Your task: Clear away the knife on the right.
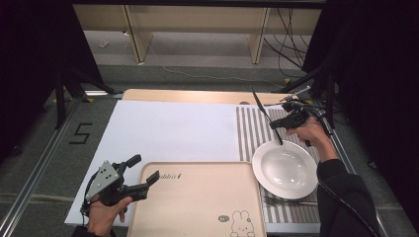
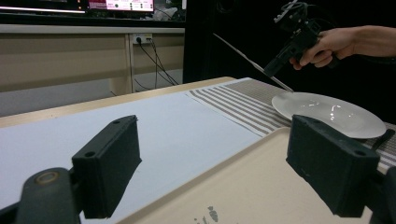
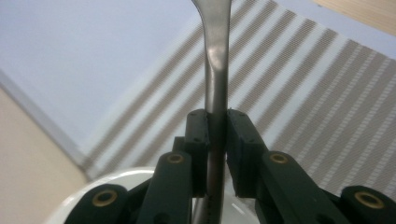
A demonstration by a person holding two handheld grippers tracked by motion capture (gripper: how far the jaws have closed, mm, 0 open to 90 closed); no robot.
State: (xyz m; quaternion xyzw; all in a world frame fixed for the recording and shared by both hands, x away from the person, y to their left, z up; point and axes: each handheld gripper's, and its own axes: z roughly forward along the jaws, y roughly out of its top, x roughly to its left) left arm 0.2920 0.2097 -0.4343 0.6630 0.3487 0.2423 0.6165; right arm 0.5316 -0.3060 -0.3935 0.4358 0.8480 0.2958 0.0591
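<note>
Item in hand: we note a long slim steel table knife [image 1: 267, 118], held approx mid-length by the right gripper [image 1: 280, 123]; blade end angles up toward the far side, lower end dips to the rim of the round white ceramic plate [image 1: 285, 169].
Right jaws: narrow, clamped on the knife; the right gripper view has both pads [image 3: 196, 140] pressed on the shank [image 3: 215, 84], centred, no visible skew.
Left gripper [image 1: 143, 174]: parked at the near left corner of the beige plastic tray w/ rabbit print [image 1: 197, 197]. Jaws wide, nothing between them; tray edge lies below them in the left gripper view [image 2: 224, 168].
Knife position: above the far edge of the plate, over the grey-and-white striped cloth placemat [image 1: 252, 128]; whether the lower tip touches the plate rim we cannot tell.
Other items: steel fork [image 1: 289, 201] lies on the placemat just near of the plate. White paper sheet [image 1: 168, 131] covers the bench left of the mat.
Step judged: carrying the knife to a resting spot, prob. beside the plate or onto the tray.
Method advice: we recommend keeping grip firm, as the handle is slim and smooth and could pivot. Clear the plate rim before moving sideways. Lower flat, blade level w/ the surface, then release. Keep well apart from the fork.
Risk: knife swinging in the pads; tip knocking the plate.
</note>
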